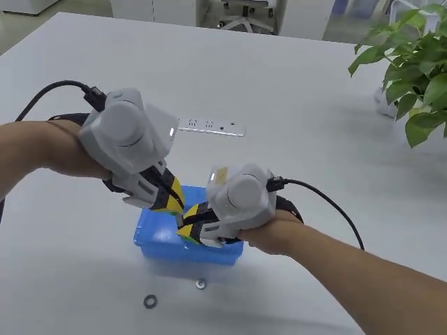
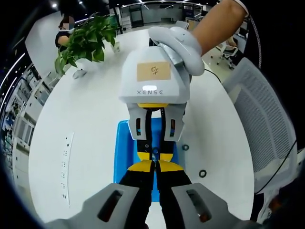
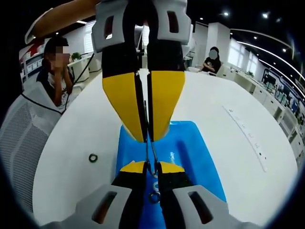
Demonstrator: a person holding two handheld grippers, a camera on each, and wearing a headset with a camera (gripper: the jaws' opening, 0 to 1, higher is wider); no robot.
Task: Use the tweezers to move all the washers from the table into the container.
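The tweezers (image 3: 148,143) (one pair) run lengthwise from left gripper (image 2: 155,168) to right gripper (image 3: 152,168) above the blue container (image 1: 157,239), both jaws pinched narrow on them. Two washers (image 1: 150,301) (image 1: 201,284) lie on the counter (image 1: 279,91) beside it.

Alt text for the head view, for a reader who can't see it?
The left gripper and right gripper, each hand-held, meet tip to tip over a blue container on a white table. Two washers lie just in front of it; a power strip lies beyond, a leafy plant at far right.
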